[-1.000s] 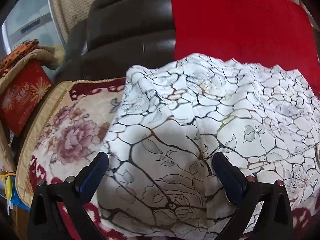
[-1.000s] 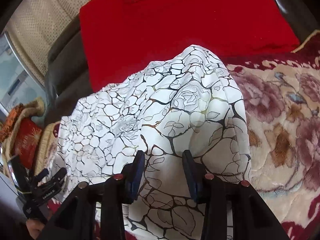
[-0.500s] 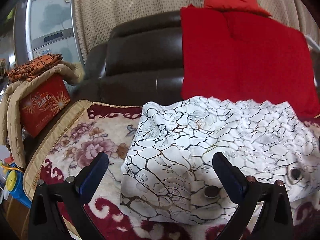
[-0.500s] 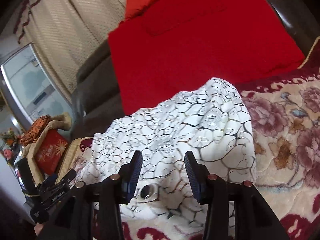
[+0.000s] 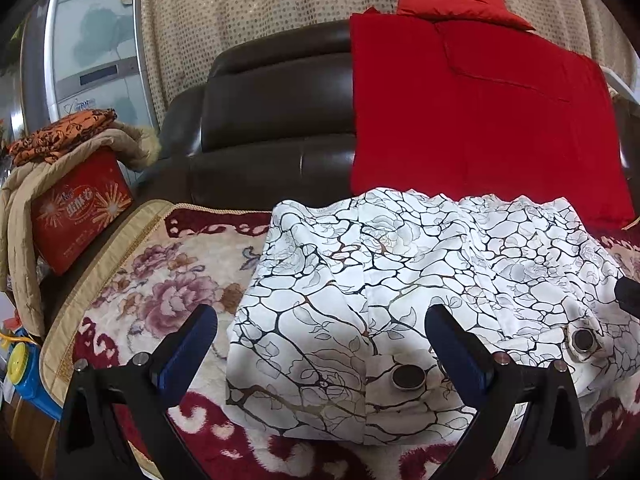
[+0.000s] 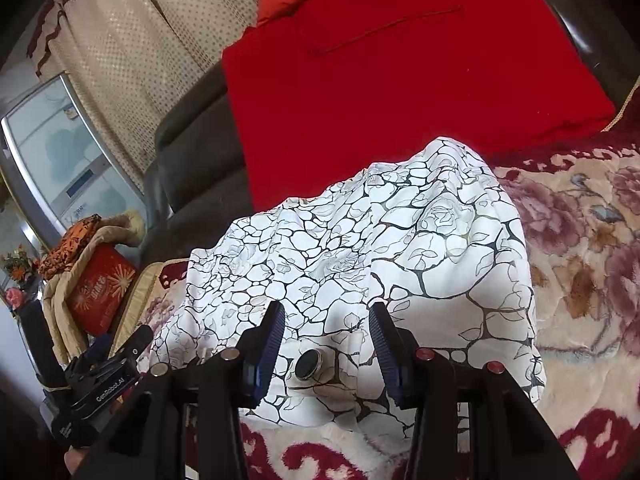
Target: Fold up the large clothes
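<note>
I hold both tongs tipped downward over the sofa seat, looking along their fingers at the folded cloth. My left tongs [image 5: 320, 344] stand wide apart with nothing pressed between the blue pads; the left-hand finger [image 5: 188, 344] hangs over the floral blanket [image 5: 160, 280], the other over the cloth. My right tongs [image 6: 326, 340] are parted about half way, gripping nothing, with a round metal eyelet [image 6: 307, 364] of the cloth showing in the gap between them. In the right wrist view the left gripper body shows at the lower left edge, with a bit of the hand holding it.

The task's thing, a white cloth with a black crackle-and-rose print [image 5: 400, 272], lies folded in a thick stack on the floral blanket, its far edge against the red cover [image 5: 480, 112] draped over the dark leather sofa back [image 5: 272, 120]. Two eyelets sit along its near edge. A red gift box [image 5: 76, 220] under a tan padded coat [image 5: 24, 200] stands at the left end.

Against a second ago, both views have pulled back and lifted: then the print filled the frames and lay right between the fingers, now the whole stack, the sofa back and the dotted curtain [image 5: 260, 8] are visible. The right tongs have widened slightly; the left look unchanged. The cloth looks settled and flatter.
</note>
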Demonstrator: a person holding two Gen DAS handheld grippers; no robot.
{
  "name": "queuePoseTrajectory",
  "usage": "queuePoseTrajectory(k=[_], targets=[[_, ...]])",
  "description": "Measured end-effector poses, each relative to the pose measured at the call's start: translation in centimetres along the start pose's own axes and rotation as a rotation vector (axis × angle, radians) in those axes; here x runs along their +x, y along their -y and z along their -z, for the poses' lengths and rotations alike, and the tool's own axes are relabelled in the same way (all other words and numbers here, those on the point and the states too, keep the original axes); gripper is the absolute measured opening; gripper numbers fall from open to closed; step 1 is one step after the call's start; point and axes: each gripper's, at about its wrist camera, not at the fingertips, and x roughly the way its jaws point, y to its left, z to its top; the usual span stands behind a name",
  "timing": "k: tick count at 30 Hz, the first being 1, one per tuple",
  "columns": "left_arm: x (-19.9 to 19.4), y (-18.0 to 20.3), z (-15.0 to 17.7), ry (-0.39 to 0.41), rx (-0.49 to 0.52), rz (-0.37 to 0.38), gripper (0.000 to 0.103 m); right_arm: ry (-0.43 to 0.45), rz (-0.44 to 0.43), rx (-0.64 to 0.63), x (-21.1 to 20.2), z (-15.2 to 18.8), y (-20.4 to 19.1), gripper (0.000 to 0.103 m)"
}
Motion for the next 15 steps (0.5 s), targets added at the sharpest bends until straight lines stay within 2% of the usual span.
queuePoseTrajectory(k=[15], targets=[[3.1, 3.0, 0.8, -0.041, 0.059, 0.024, 0.103, -0.011, 0.04, 0.056, 1.0, -0.6, 2.3, 0.048]])
